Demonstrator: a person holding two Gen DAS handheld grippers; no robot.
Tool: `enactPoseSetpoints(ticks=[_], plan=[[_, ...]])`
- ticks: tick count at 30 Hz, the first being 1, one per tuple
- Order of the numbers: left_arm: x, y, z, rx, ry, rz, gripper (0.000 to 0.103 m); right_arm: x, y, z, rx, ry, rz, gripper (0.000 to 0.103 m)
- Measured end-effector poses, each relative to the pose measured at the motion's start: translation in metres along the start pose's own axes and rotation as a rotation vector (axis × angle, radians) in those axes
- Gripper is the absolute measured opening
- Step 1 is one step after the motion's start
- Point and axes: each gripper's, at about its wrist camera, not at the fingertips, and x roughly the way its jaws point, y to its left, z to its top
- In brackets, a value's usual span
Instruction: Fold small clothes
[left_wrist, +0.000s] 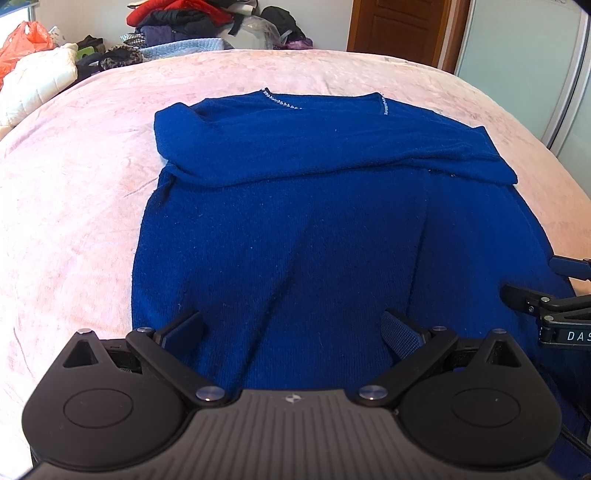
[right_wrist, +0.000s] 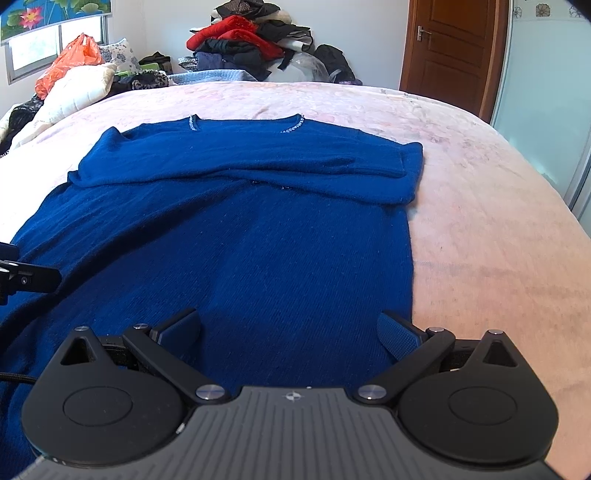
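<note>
Blue sweater (left_wrist: 295, 229) lies flat on the bed (left_wrist: 74, 192), long axis running from hem to far neckline, sleeves folded across its chest. Left gripper (left_wrist: 293, 332) and right gripper (right_wrist: 290, 330) hover over the hem, jaws spread, empty.

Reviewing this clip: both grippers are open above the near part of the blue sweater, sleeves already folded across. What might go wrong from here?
1. The left gripper and right gripper hover over the middle of the blue sweater, not its hem, so a pinch may bunch one layer.
2. The folded sleeves lie loose across the chest; lifting the lower part over them could drag them askew.
3. The pink blanket is soft, so the fingers might grab it too.
</note>
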Motion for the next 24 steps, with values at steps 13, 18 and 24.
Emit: enactPoseSetpoints(ticks=[13,18,24], plan=[[-0.008,0.004,-0.008,0.029,-0.010,-0.014,0.103,-0.010,0.002,-0.006,-0.012,0.003,0.013,0.102],[-0.012,0.007,-0.014,0.045,-0.015,-0.023,0.103,-0.014,0.000,-0.010,-0.009,0.002,0.025,0.102],[-0.024,0.017,-0.021,0.047,-0.036,-0.020,0.103,-0.021,-0.003,-0.012,0.003,-0.002,0.050,0.103]])
